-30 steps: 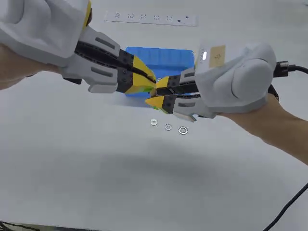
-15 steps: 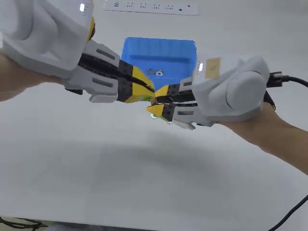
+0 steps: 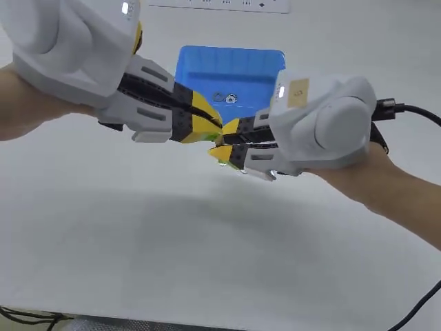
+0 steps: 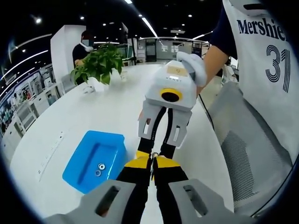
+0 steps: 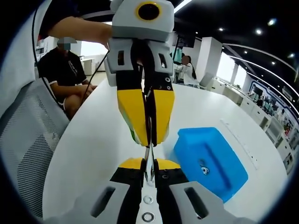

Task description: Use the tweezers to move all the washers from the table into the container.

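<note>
Over the middle of a white tabletop (image 3: 207,241), two hand-held grippers nose to nose: left gripper (image 3: 207,126) angled in from the upper left of the head view, right gripper (image 3: 222,148) from the right, yellow tips almost touching. Between them, thin metal tweezers (image 5: 148,151), running in the right gripper view from the left gripper's fingers (image 5: 133,112) straight down into the right gripper's own. Left fingers pressed together on the far end of the tweezers, no gap to speak of; right fingers (image 5: 131,164) drawn just as close around the near end (only a sliver of metal between the yellow tips). Just beyond the grippers, farther from the person, an open blue container (image 3: 196,65), rectangular, with a pair of washers (image 3: 224,98) side by side on its floor. On the bare tabletop, beneath the right fingers in that gripper's own view, two loose washers (image 5: 148,199), one behind the other, outside the container. At the far edge of the tabletop, a white power strip (image 3: 220,5). Trailing from the right gripper's body, a black cable (image 3: 413,114). Bare forearms (image 3: 386,189) at both sides of the head view.
</note>
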